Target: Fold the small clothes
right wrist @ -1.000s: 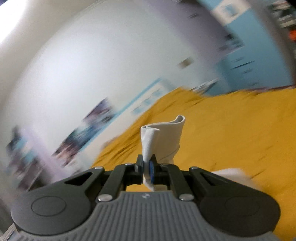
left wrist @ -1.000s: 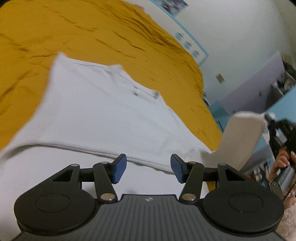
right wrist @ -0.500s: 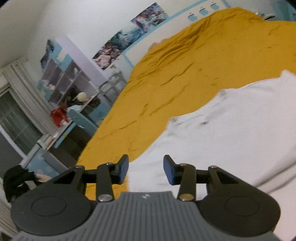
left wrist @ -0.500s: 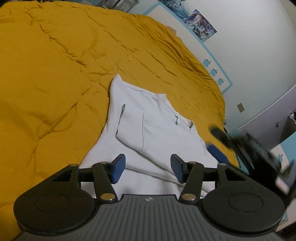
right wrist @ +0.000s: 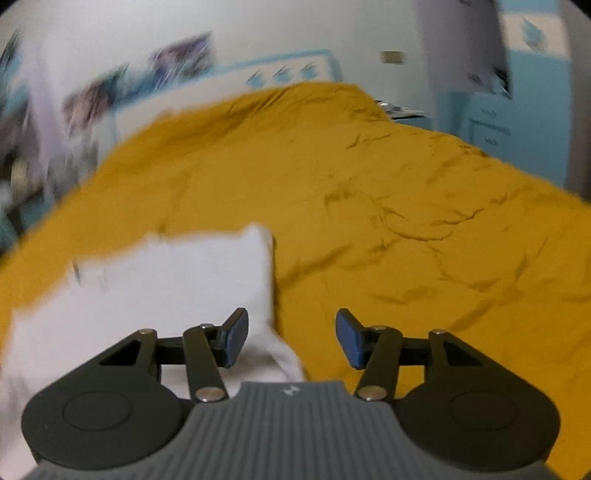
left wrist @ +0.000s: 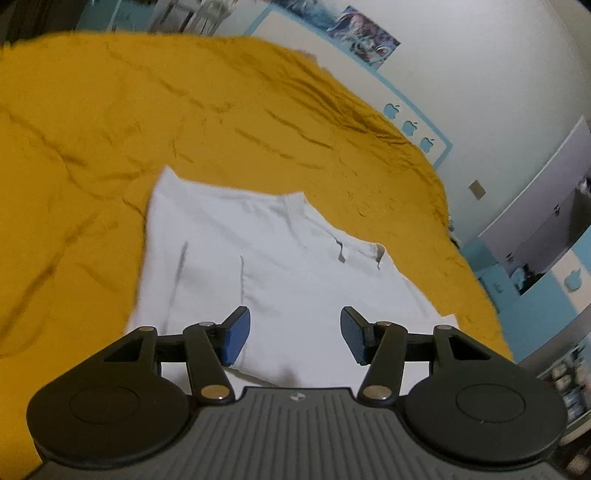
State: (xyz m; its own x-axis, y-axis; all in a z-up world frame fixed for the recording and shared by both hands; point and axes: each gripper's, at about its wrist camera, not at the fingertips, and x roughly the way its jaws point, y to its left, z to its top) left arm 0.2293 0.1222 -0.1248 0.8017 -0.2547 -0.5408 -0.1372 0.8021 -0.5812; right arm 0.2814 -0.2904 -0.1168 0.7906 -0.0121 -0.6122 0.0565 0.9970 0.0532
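A white T-shirt (left wrist: pixel 266 266) lies flat on the mustard-yellow bedspread (left wrist: pixel 110 129), sides folded inward, collar toward the far right. My left gripper (left wrist: pixel 291 338) is open and empty, hovering over the shirt's near end. In the right wrist view the shirt (right wrist: pixel 155 295) lies to the left on the bedspread (right wrist: pixel 406 221). My right gripper (right wrist: pixel 291 338) is open and empty, above the shirt's right edge, its left finger over the cloth.
A white wall with posters (left wrist: pixel 362 33) and a blue border with apple stickers (left wrist: pixel 410 127) runs behind the bed. Blue and grey furniture (left wrist: pixel 554 258) stands past the bed's right side.
The right gripper let go of the shirt cloth it held and opened, then swung out to the shirt's right edge. The left gripper stayed open and drew back, and the shirt now lies flat.
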